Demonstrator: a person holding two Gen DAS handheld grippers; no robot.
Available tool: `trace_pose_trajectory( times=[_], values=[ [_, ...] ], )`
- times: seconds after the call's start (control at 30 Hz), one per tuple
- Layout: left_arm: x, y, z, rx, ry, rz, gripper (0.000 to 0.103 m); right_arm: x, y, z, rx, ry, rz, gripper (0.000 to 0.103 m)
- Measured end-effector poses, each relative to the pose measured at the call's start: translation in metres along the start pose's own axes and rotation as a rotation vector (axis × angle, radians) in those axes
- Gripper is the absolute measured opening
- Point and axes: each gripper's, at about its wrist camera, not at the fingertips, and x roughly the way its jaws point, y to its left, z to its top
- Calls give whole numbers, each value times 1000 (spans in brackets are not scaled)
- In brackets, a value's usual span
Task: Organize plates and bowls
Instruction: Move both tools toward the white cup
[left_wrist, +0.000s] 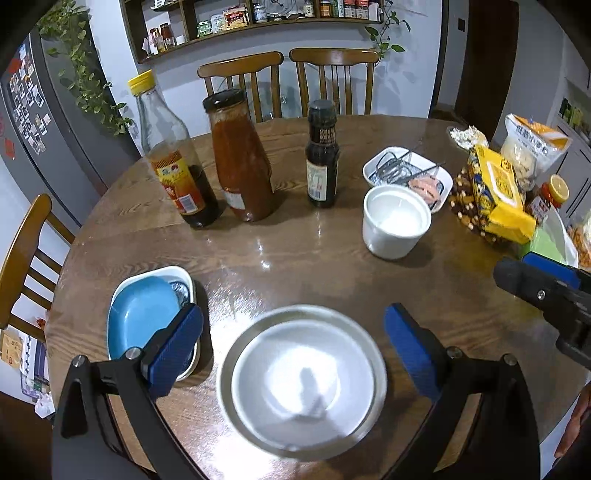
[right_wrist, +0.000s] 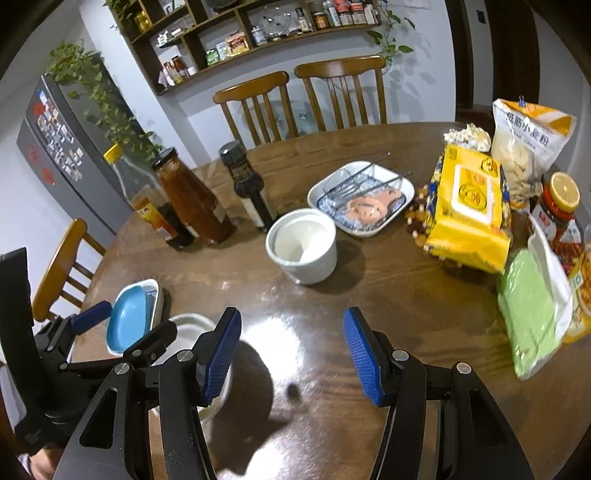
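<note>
Below, a round wooden table fills both views. The left gripper hangs over the near edge with its blue pads spread wide and nothing between them; a white bowl sitting on a pale plate lies on the table under the gap, blurred, and neither pad touches it. Just to the left of that stack, a blue dish rests inside a white rectangular dish.

The right gripper also has its jaws parted, over bare tabletop, holding nothing. In its view the left gripper appears at the lower left, partly covering the white bowl.

Further back, near the middle of the table, stands a deep white cup-shaped bowl, upright and empty. Just behind it sits a white square dish holding metal whisk pieces and something pink.

Three bottles stand in a row at the back left: a clear one with a yellow cap, a jar of red sauce, and a dark bottle. Food packets crowd the right edge, among them a yellow pack and a green bag. Two wooden chairs stand behind the table.
</note>
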Motion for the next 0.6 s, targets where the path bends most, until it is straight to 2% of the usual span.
trace_pose_trajectory(
  times=[0.23,0.4,0.6],
  values=[
    [18,-13,29,-42,51,-20,99,9,-12,30,-19,11,-2,59],
    [45,-21,51,-92,137,-52,99,32,-26,54,-5,78,21,59],
    [75,-22,68,-135,203,-66,99,73,-43,69,31,179,66,59]
  ],
)
